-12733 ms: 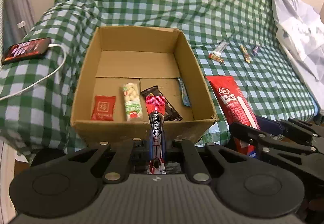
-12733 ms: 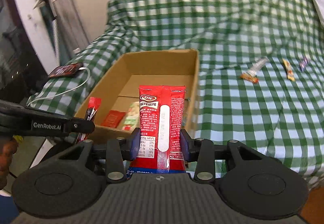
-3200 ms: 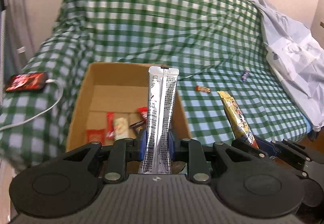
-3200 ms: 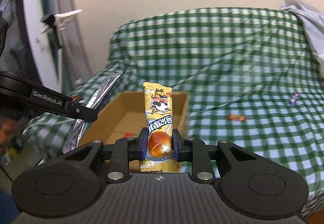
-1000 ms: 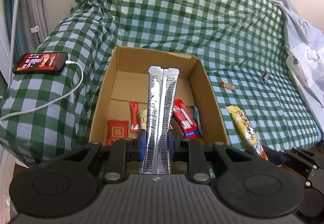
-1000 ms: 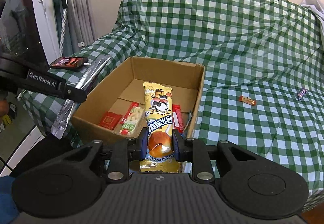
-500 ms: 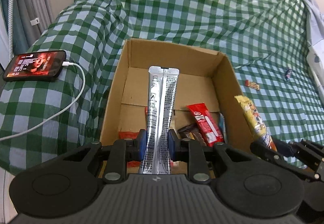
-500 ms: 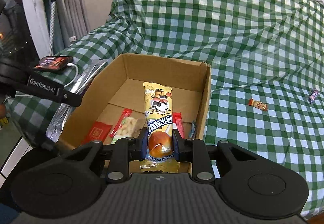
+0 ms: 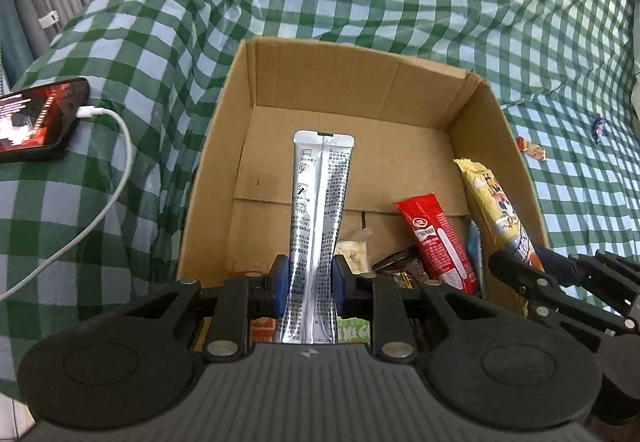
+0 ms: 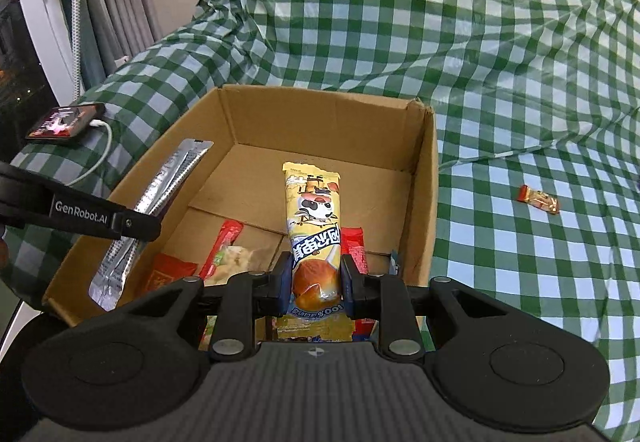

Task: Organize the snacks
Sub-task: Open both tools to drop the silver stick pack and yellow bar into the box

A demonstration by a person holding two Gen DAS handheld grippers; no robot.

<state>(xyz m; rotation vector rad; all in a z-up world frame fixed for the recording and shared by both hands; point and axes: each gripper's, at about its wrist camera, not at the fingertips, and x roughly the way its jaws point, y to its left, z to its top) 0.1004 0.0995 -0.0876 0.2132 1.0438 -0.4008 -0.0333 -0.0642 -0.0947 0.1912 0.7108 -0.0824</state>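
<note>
While the left gripper (image 9: 307, 280) clamps the silver stick sachet (image 9: 318, 226) between its blue pads, the left wrist view shows that sachet poised over the near half of the cardboard box (image 9: 256, 82), above a red packet (image 9: 438, 242), a dark wrapper (image 9: 398, 268) and a pale nut bag (image 9: 354, 252). Lowering it toward the bare floor further in before letting go would keep it from landing crosswise on those.

From the right wrist view, the right gripper (image 10: 316, 278) pinches a yellow cartoon-printed snack pack (image 10: 314, 226) by its lower end, above the box's right side. Two small candies remain on the checked cloth (image 10: 520, 262); an orange one (image 10: 538, 199) lies well apart from the box. Release low, flat, beside the right wall.
</note>
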